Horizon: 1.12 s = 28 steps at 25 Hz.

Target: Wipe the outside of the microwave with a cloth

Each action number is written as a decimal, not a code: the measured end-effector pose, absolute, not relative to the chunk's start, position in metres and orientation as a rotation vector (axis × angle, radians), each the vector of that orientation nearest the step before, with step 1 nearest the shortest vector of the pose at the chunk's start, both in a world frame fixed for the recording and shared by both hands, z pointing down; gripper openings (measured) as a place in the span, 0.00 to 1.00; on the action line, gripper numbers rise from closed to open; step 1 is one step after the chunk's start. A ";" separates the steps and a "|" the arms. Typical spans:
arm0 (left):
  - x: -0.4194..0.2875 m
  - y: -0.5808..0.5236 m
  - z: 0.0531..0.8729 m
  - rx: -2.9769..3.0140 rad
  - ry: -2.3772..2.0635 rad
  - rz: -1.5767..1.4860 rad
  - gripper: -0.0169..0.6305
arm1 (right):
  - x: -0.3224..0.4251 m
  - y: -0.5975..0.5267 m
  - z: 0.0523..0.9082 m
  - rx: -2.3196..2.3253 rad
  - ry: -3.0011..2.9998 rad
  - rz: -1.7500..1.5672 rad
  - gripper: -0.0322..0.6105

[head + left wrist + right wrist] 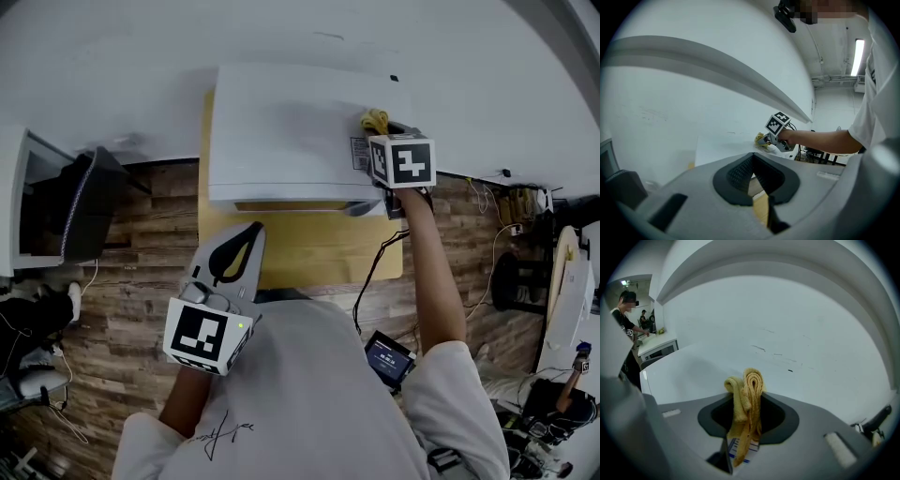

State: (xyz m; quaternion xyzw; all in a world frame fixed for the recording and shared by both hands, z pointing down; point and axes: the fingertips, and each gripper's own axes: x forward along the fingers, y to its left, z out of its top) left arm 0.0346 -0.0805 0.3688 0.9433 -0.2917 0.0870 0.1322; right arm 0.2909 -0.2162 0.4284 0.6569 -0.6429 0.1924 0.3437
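Yellow cloth (374, 120) is what you have pinched in your right gripper (382, 134) in the head view. It is pressed at the right edge of the top of the white microwave (281, 131), just beside the label (359, 153) on that side. Your left gripper (246, 242) hangs close to your chest, in front of the microwave and apart from it. It is above the tan board (309, 255) that the microwave stands on. Count here: one microwave, one cloth, two grippers.

From the left gripper view, that gripper's jaws are closed tip to tip with nothing between them, so it takes no part in the wiping. Beyond them you see the microwave (724, 147). At its far side is the right gripper (765, 139), with the cloth (761, 140) against the casing.

From the right gripper view, the jaws are clamped on the folded cloth (750, 390). It stands up in two rolls between the pads and trails down in front of the label (739, 449). The microwave's white top (693, 371) stretches away to the left.

As I judge it, you are in the middle of the wipe, working the right edge. No streak, damp patch or dirt shows, so I cannot tell which faces you have covered. Treat the front, the left side and the rest of the top as yet to do
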 end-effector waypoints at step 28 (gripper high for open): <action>0.000 -0.093 0.367 2.682 -1.003 0.255 0.01 | 0.101 -0.267 0.430 1.436 -1.992 0.497 0.25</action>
